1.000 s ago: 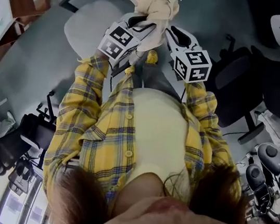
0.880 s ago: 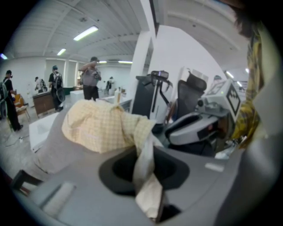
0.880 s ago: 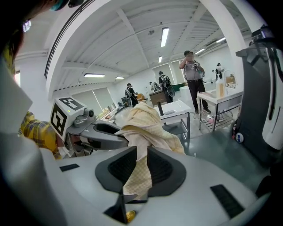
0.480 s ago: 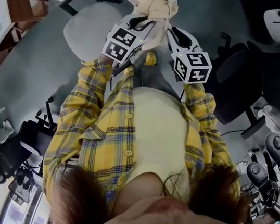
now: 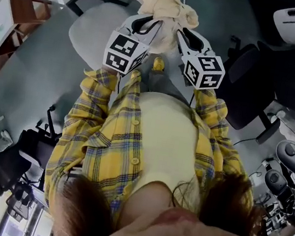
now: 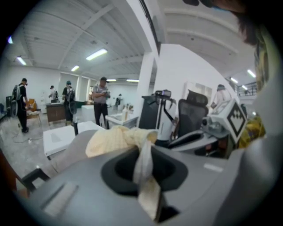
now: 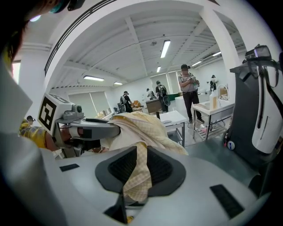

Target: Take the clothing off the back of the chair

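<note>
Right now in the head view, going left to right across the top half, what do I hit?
Brown wooden shelf → grey chair → left gripper → cream clothing → right gripper → black office chair. Both grippers are shut on the cream clothing. The left gripper's jaws have just been closing.

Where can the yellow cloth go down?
The pale grey chair left of the cream checked cloth is bare, as is the grey floor beside the brown wooden shelf. The right is crowded with black office chairs.
</note>
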Tool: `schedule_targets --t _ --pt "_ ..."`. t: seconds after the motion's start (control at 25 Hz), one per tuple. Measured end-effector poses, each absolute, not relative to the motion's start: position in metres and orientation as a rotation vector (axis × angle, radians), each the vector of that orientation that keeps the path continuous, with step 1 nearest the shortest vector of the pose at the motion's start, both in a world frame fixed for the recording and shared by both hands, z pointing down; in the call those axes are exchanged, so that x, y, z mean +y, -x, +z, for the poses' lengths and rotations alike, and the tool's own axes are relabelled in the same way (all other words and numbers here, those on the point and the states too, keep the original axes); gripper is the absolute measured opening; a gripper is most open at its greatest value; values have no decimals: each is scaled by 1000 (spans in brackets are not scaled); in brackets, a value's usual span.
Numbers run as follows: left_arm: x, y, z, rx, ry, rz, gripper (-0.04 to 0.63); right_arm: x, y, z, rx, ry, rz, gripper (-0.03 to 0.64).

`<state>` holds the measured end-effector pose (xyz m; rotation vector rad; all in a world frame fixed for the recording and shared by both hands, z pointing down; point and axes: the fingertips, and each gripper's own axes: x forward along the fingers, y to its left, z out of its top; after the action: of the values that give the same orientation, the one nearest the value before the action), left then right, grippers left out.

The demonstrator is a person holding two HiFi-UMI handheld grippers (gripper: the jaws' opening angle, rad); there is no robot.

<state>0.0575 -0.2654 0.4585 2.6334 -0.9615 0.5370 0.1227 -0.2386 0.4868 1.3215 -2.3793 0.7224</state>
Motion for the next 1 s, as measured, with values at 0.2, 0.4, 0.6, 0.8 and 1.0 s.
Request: schedule_targets --t 0.2,0.4,0.6,0.8,1.0 --pt "-251 -44 430 -1016 -2654 470 54 -226 -117 470 -2408 -1332 686 56" --pt "-238 -27 402 -1081 -2665 392 54 -217 -108 452 -2446 -1333 646 57" --pt "-226 -7 378 -1152 -2672 328 54 -210 -96 434 -2488 -1321 601 56" --pt "-218 20 359 -1238 -2658 265 54 -205 -81 422 -2514 -1296 561 57" --pt "-209 43 348 -1314 -2636 251 54 -197 -71 416 -2530 -1270 550 57"
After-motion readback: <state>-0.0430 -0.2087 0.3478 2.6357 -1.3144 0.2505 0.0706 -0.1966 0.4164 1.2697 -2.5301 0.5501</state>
